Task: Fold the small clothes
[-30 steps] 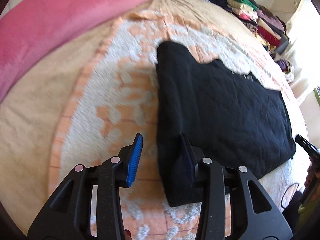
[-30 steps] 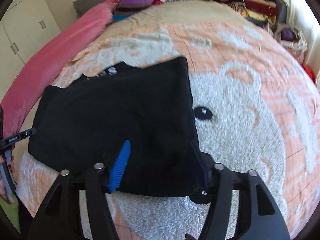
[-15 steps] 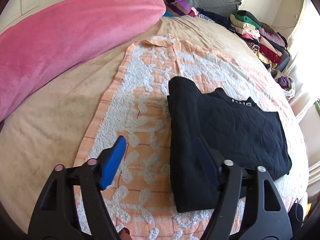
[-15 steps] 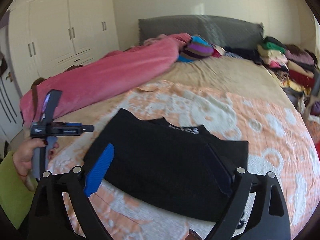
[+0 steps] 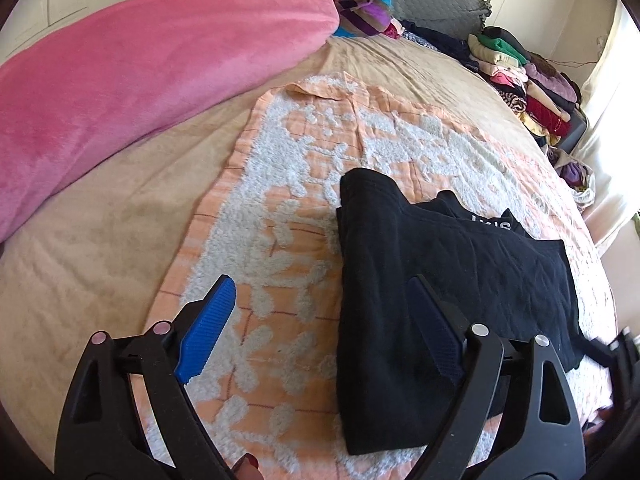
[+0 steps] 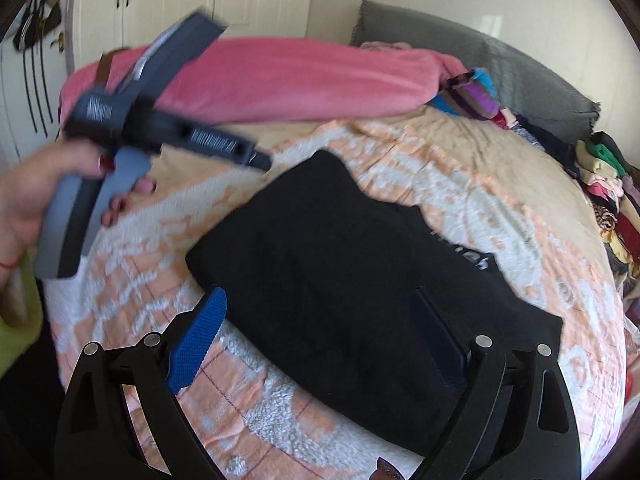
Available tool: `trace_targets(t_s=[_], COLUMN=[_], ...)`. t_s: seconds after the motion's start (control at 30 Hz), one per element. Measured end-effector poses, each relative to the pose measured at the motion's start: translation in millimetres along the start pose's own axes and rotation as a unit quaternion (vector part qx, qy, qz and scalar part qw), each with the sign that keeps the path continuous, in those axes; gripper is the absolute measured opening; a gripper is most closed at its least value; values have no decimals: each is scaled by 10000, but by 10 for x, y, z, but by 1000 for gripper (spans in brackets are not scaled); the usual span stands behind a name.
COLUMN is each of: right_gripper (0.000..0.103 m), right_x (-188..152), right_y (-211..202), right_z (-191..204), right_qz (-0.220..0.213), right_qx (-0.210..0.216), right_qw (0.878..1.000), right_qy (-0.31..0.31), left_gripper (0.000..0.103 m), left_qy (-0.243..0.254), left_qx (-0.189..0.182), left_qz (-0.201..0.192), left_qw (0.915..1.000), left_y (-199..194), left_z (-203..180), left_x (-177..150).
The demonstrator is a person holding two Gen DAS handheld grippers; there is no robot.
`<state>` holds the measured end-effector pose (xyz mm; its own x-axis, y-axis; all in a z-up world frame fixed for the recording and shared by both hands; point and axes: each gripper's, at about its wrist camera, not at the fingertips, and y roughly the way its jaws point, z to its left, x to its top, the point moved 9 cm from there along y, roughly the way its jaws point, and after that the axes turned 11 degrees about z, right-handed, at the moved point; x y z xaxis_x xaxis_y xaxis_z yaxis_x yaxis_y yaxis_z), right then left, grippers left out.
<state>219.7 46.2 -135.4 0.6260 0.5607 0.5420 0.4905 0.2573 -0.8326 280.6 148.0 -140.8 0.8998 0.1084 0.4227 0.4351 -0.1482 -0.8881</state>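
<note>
- My left tongs (image 5: 320,328) stand wide apart with nothing pinched; their jaws have just been opening, and they hover over the near left edge of the black garment (image 5: 440,280).
- My right tongs (image 6: 320,340) also gape, gripping nothing, above the garment's (image 6: 360,280) near edge.
- The garment lies part-folded on the orange-and-white towel (image 5: 288,208), spread mid-bed, well clear of the pink blanket (image 5: 140,72) at the bed's far left side.
- To do the next fold well, I judge I should pinch both near corners through all layers, lift evenly and lay them square so the edges meet.
- A second ago my left tongs were far narrower and low at the garment's edge; now they sit a little higher. My right tongs have swung sideways and rolled, and my left hand (image 6: 36,192) looms larger in their view.
</note>
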Motion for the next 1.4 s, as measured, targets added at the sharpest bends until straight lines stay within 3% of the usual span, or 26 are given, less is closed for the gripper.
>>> trace_targets(t_s=[0.3, 0.5, 0.67, 0.73, 0.8, 0.87, 0.93, 1.0, 1.07, 1.2, 1.4], right_gripper=[92, 92, 91, 89, 80, 74, 62, 39, 24, 16, 14], right_x=[-81, -153, -180, -159, -135, -144, -122, -101, -66, -41, -20], right_y=[394, 571, 702, 732, 770, 781, 805, 803, 793, 700, 389], right_z=[332, 476, 505, 493, 466, 433, 370, 305, 235, 140, -54], right_qz=[71, 153, 214, 181, 193, 180, 162, 151, 152, 17, -343], right_qx=[1, -193, -438, -552, -644, -698, -797, -897, -996, -802, -630], right_qw=[9974, 9943, 9916, 9909, 9908, 9909, 9906, 9902, 9900, 9946, 9973], right_qy=[-713, -1042, -1201, -1210, -1177, -1138, -1101, -1059, -985, -652, -156], left_gripper=[81, 81, 81, 81, 81, 76, 63, 53, 36, 17, 14], left_qy=[-136, -544, -497, -454, -470, -552, -620, -650, -640, -298, -206], left_qx=[-348, -871, -945, -977, -1008, -1116, -1218, -1325, -1475, -1194, -1413], left_qz=[158, 209, 357, 404, 480, 543, 598, 619, 649, 523, 108], left_qw=[9992, 9945, 9936, 9934, 9926, 9907, 9888, 9871, 9849, 9910, 9897], left_y=[332, 466, 593, 631, 686, 747, 804, 839, 866, 790, 406], left_z=[-76, -63, -140, -176, -202, -211, -221, -252, -327, -475, -680], left_x=[90, 198, 222, 231, 229, 228, 221, 220, 213, 228, 339])
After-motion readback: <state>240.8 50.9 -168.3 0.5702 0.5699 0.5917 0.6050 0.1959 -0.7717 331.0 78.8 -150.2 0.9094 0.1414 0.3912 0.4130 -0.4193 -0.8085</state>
